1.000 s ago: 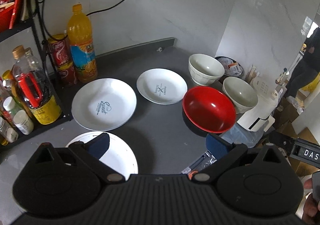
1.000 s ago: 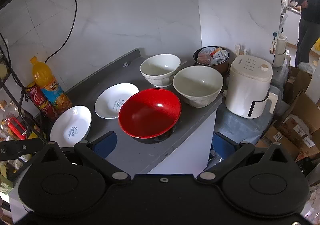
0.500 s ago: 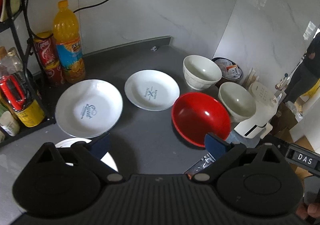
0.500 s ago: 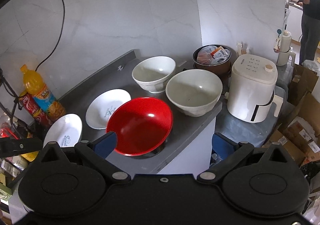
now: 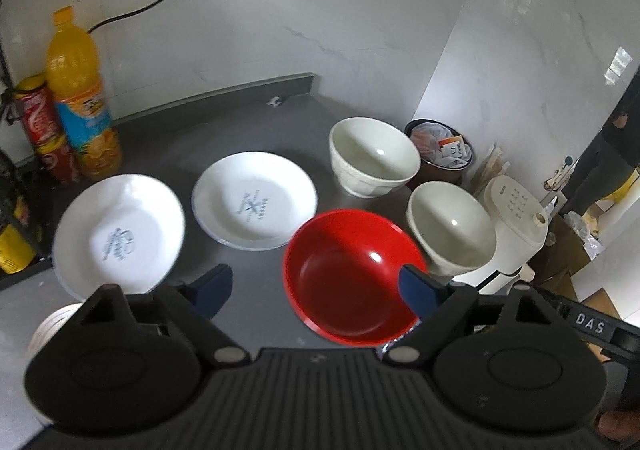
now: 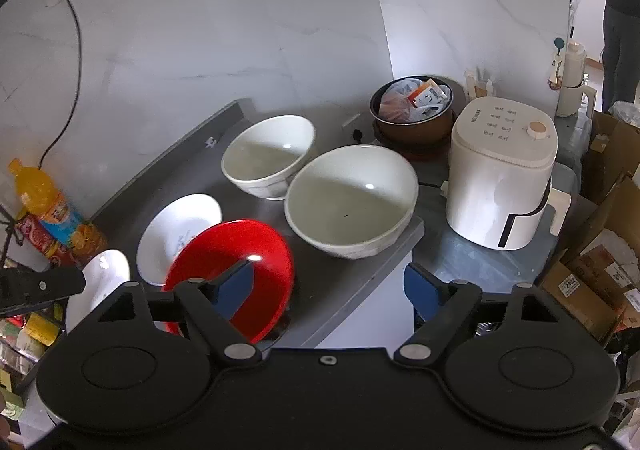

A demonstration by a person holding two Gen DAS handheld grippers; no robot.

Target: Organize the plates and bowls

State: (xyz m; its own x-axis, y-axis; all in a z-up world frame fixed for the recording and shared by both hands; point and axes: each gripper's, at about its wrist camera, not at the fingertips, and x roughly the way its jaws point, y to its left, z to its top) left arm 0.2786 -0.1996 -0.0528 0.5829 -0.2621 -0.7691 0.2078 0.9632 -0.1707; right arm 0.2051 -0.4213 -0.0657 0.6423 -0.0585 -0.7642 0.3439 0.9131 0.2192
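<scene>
Crowding the back left corner of the grey countertop (image 5: 248,122) are an orange soda bottle (image 5: 80,94) and stacked red cans (image 5: 44,134), with a wire rack beside them; a black cord (image 6: 74,62) hangs from a wall socket above. Off the counter's right end stand a white air fryer (image 6: 500,170) and a brown pot (image 6: 414,114) stuffed with packets and a plastic bag. Cardboard boxes (image 6: 600,250) sit on the floor further right, and a person in dark clothes (image 6: 620,10) stands in the doorway beyond.

Both bowls near the wall are empty: the far white bowl (image 5: 374,156) and the near white bowl (image 6: 352,200), which sits at the counter's edge just beside the fryer. A red bowl (image 5: 354,276), also empty, lies in front of them. Left of it are a white plate with a crossed mark (image 5: 254,206) and a white plate with script lettering (image 5: 118,236), side by side and apart. Part of a third white dish (image 5: 52,324) shows behind the left gripper's body.

The left gripper (image 5: 316,290) hangs over the counter with its blue-tipped fingers spread wide, the red bowl between them in view, holding nothing. The right gripper (image 6: 330,286) is likewise wide and bare, above the counter's front edge. White marble tiles cover the walls
</scene>
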